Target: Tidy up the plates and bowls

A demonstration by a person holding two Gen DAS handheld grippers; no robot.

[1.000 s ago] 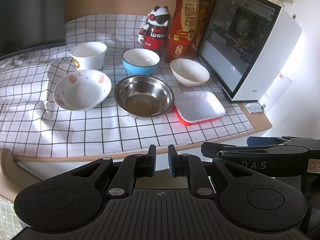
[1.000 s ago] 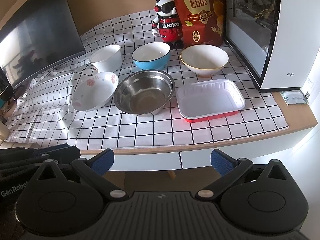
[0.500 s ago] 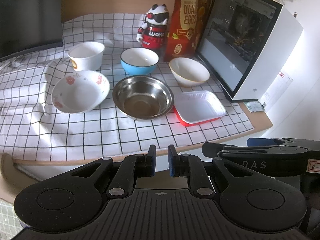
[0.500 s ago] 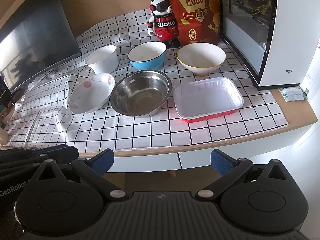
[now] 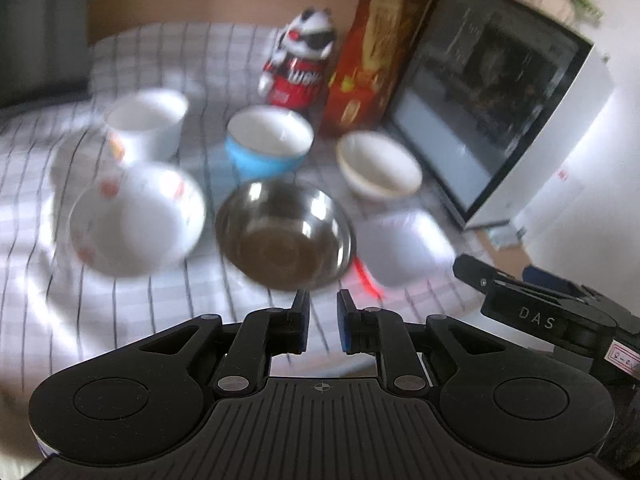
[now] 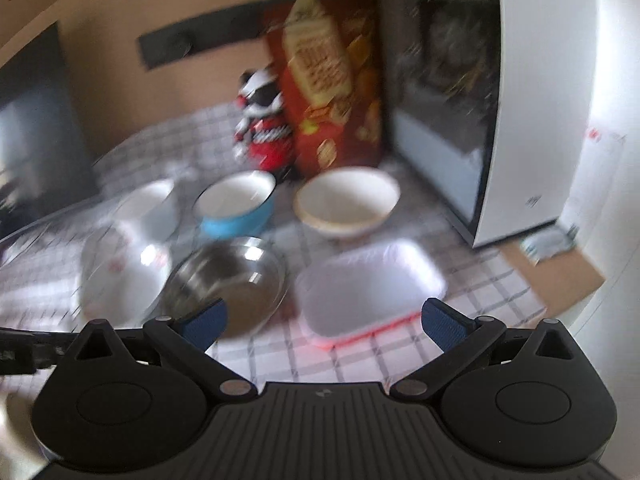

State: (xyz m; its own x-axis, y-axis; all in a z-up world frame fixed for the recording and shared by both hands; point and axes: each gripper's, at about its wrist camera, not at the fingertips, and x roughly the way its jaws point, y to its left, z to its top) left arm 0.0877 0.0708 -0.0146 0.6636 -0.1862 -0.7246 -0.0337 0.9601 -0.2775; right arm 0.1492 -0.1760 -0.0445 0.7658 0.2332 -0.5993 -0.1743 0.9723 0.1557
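Observation:
On the checked cloth sit a steel bowl (image 5: 286, 236) (image 6: 228, 280), a flowered white bowl (image 5: 136, 220) (image 6: 120, 276), a blue bowl (image 5: 268, 144) (image 6: 236, 204), a white cup-bowl (image 5: 146, 124) (image 6: 150, 206), a cream bowl (image 5: 378, 170) (image 6: 346, 202) and a white tray with a red rim (image 5: 404, 250) (image 6: 368, 288). My left gripper (image 5: 322, 322) is nearly shut and empty, just short of the steel bowl. My right gripper (image 6: 324, 322) is wide open and empty, in front of the tray and steel bowl. Both views are blurred.
A panda figure (image 5: 300, 64) and a red snack bag (image 5: 376, 60) stand at the back. A white glass-fronted box (image 5: 500, 120) (image 6: 480, 100) stands at the right. A dark screen (image 6: 36, 120) is at the left. The right gripper's body (image 5: 560, 320) shows at the lower right.
Both grippers have moved forward over the table edge, closer to the bowls and tray. Their openings are unchanged. The dishes have not moved.

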